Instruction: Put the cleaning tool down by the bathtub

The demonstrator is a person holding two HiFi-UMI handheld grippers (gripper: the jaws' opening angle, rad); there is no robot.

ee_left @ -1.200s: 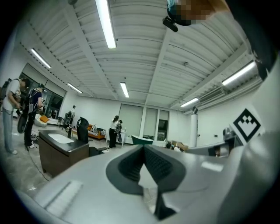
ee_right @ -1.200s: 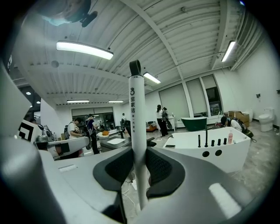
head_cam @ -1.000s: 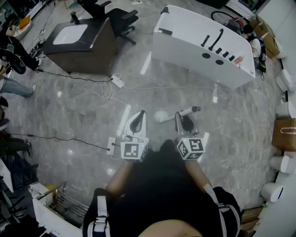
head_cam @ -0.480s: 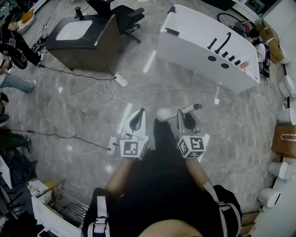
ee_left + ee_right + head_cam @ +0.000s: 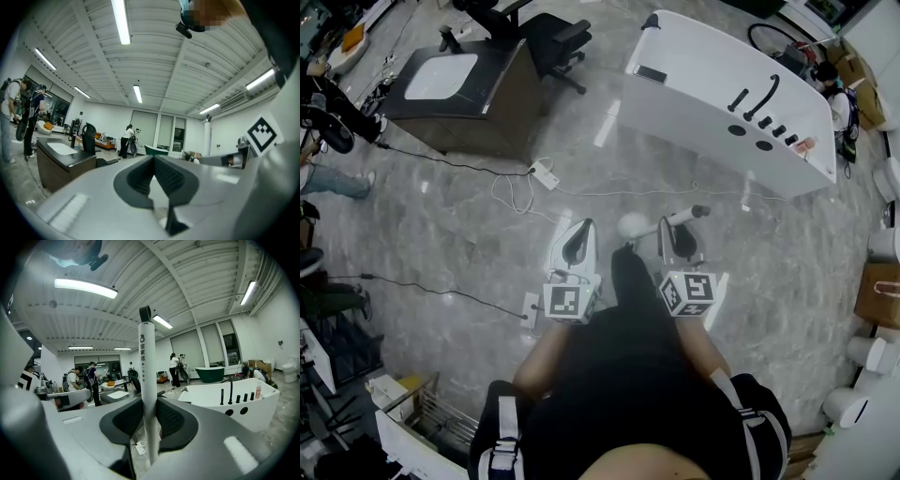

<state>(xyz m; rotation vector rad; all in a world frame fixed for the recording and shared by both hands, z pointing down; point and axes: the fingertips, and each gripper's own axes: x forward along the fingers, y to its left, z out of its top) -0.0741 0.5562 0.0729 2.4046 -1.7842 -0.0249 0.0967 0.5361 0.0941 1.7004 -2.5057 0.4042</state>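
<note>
Left tool (image 5: 578,234): jaws drawn together at the tips, nothing between them; held out level over the floor, just left of the stick's round head.
Right tool (image 5: 675,240): clamped on the cleaning stick (image 5: 685,218), gripping its white shaft partway along.
Cleaning stick: in the air above the floor, lying crosswise to the right tool's jaws; round white head towards the left tool, dark end towards the right.
Bathtub (image 5: 675,117): white, with black taps on its deck; on the floor ahead and to the right, well apart from both tools.
Floor (image 5: 469,234): grey polished stone, with a white power strip (image 5: 545,172) and loose cables.
Sink cabinet (image 5: 469,112): dark, with a white basin, far left of the bathtub; a black chair (image 5: 548,37) beside it.
</note>
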